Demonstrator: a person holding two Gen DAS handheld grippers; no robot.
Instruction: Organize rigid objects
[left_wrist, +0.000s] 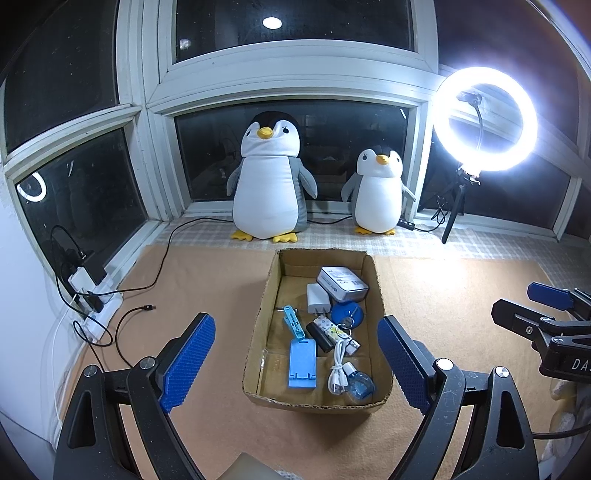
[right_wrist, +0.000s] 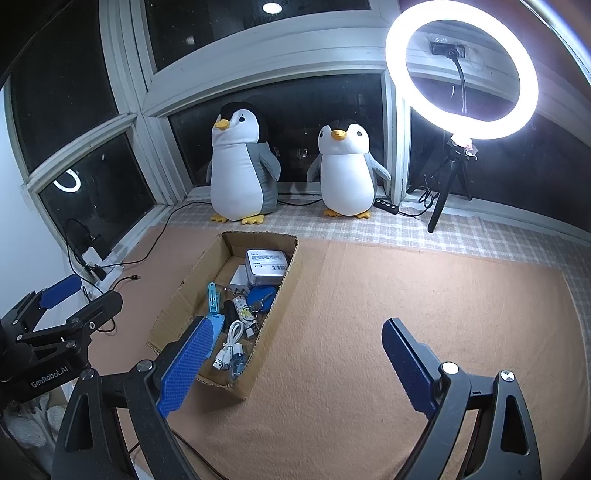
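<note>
Directly ahead in the left wrist view, my left gripper (left_wrist: 295, 360) stands wide open with nothing between its blue pads; the cardboard box (left_wrist: 258, 321) sits on the tan mat (left_wrist: 454, 295) framed between the two fingers; inside, at the far end, a grey-and-white boxed item (left_wrist: 341, 282) leans over a white charger (left_wrist: 317, 297); beside these a blue round piece (left_wrist: 345, 313) with keys on it; a light-blue clip (left_wrist: 292, 318) lies toward the box's left wall; a black cylinder (left_wrist: 318, 336) lies beside a small patterned item (left_wrist: 332, 326); nearer me, a light-blue phone stand (left_wrist: 302, 363), a coiled white cable (left_wrist: 338, 369) and a clear blue piece (left_wrist: 360, 384) in the near right corner; my right gripper (left_wrist: 517, 306) shows at the right edge, over the mat and apart from the box, and I cannot tell from here how far it is open; two plush penguins (left_wrist: 269, 177) stand on the checked cloth behind, a ring light (left_wrist: 484, 118) to their right, black cables (left_wrist: 162, 258) trailing to a power strip (left_wrist: 99, 306) at left.

From the right wrist view, my right gripper (right_wrist: 295, 365) is likewise spread wide and holds nothing; its left pad overlaps the near end of the box (right_wrist: 273, 295) in view, the right pad hangs over bare mat (right_wrist: 424, 288); the box contents lie as one jumble, the boxed item (right_wrist: 266, 267) at the far end, cable (right_wrist: 231, 343) near; my left gripper (right_wrist: 79, 299) shows at the left edge, fingers parted, empty.
</note>
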